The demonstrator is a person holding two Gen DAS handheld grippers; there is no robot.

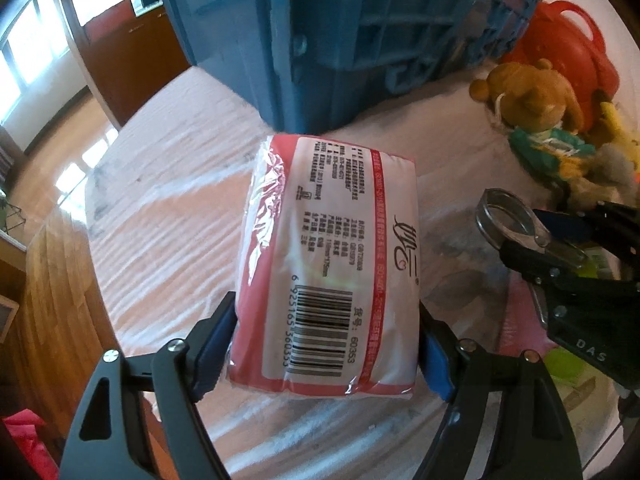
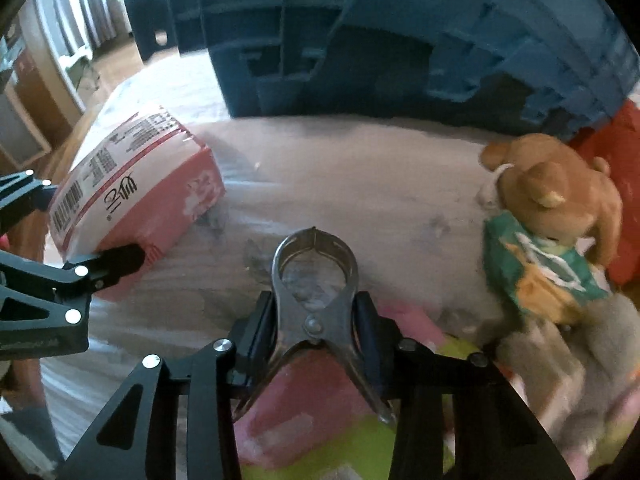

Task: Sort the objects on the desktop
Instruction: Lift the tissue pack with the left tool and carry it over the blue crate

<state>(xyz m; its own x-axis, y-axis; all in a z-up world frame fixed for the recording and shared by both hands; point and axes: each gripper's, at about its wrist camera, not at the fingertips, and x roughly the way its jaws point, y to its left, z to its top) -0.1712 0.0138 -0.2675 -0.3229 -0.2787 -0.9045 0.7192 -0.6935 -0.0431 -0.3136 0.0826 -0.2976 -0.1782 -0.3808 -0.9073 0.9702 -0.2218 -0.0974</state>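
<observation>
The left tool (image 1: 326, 356) pinches one tissue pack (image 1: 332, 264) by its near end, a blue pad (image 1: 434, 364) pressed to each side; the pack is red and white with one barcode facing up, and it is held above the tabletop (image 1: 168, 232), its far end pointing at the crate (image 1: 352, 40). From the right wrist view the same pack (image 2: 132, 192) shows at the left, tilted, with one black finger (image 2: 116, 258) of the left tool against its lower edge.

The right tool (image 2: 314, 336) pinches one metal clip (image 2: 314, 280) at its pivot; the clip's round mouth points forward and its two handles splay back between the fingers; it is held over the tabletop (image 2: 360, 184). In the left wrist view that clip (image 1: 508, 216) sits at the right, in the right tool (image 1: 532, 232).

One blue crate (image 2: 380, 40) stands at the far side of the tabletop, ribbed wall toward both cameras. One brown plush bear (image 2: 556, 204) in a green shirt lies at the right, near the crate's corner; one red plastic item (image 1: 568, 48) with a handle loop lies behind it, touching or just beside the crate; I cannot tell which. Grey plush (image 2: 580, 360) lies just beside the bear, blurred. Under the right tool lies a pink and lime green thing (image 2: 320, 420); its count is unclear.
</observation>
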